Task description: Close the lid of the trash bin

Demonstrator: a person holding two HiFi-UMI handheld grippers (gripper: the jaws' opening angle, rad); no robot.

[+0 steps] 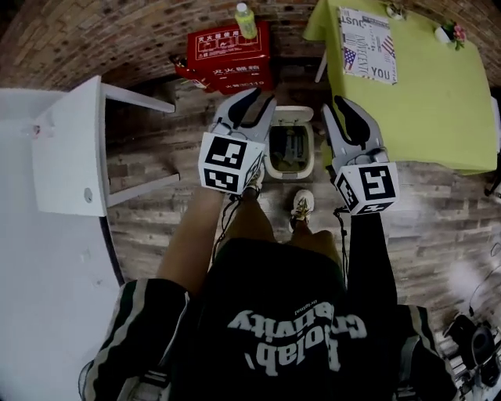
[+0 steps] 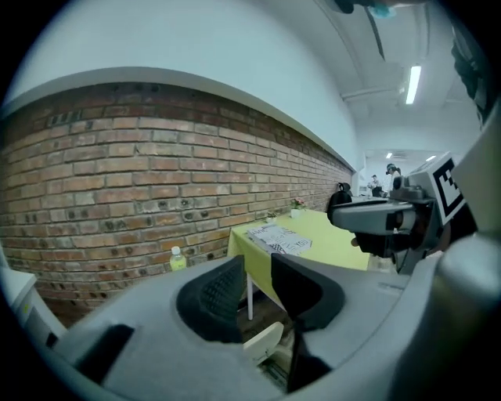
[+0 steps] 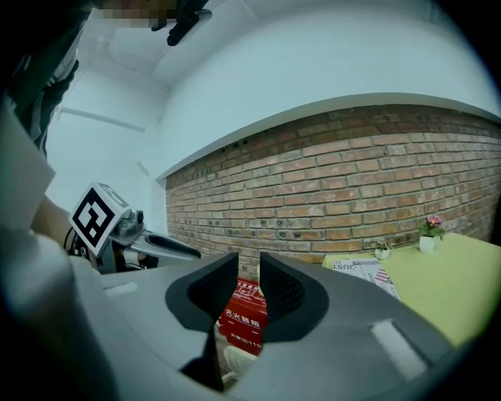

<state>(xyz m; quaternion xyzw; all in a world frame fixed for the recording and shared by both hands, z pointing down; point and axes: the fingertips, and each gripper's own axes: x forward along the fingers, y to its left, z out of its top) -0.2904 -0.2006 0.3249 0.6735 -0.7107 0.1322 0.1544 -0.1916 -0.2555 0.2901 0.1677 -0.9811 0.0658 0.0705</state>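
Trash bin on floor. Box behind bin, to left; bottle on box. Table right of bin, paper on it. Side table well left of bin. Shoe just before bin. Left gripper flanks bin's left, right gripper its right.

Red rectangular box: white characters "灭火器箱" and "119". Printed paper sheet on yellow-green table: "JUST", "YOU". White lettering on black shirt: not legible.
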